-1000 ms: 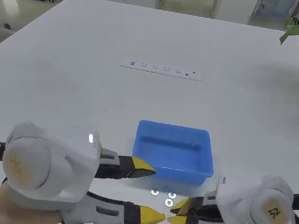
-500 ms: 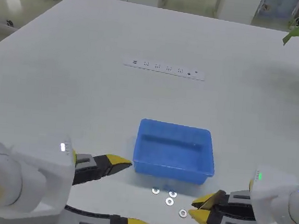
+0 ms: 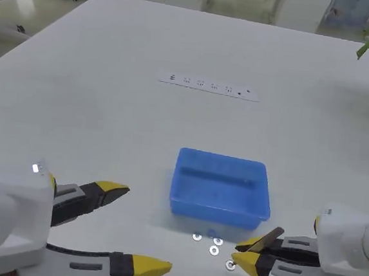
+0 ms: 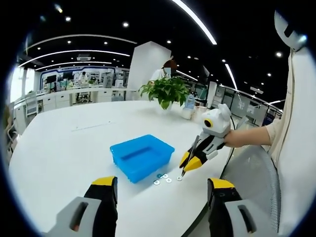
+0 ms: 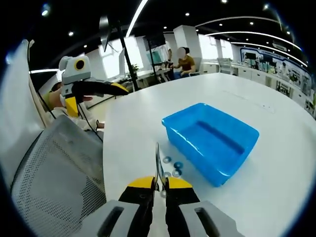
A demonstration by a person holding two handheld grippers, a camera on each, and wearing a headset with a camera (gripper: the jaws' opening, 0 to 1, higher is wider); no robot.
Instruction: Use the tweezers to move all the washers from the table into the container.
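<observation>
We hold the right gripper [image 3: 241, 254] with its jaws closed on the tweezers [image 3: 270, 236]. In the right gripper view, their thin point reaches forward toward the washers [image 3: 215, 250]. The washers lie loose on the bench [image 3: 109, 112], close to its near edge and just beside the near wall of the blue container [image 3: 217, 212]. One washer sits right by the yellow tips of the right jaws; we cannot tell whether it touches them. Our left gripper [image 3: 139, 228] hangs near the same edge, well apart from the container, with its jaws spread wide and holding nothing. A white socket strip [image 3: 208, 86] lies toward the far edge.
</observation>
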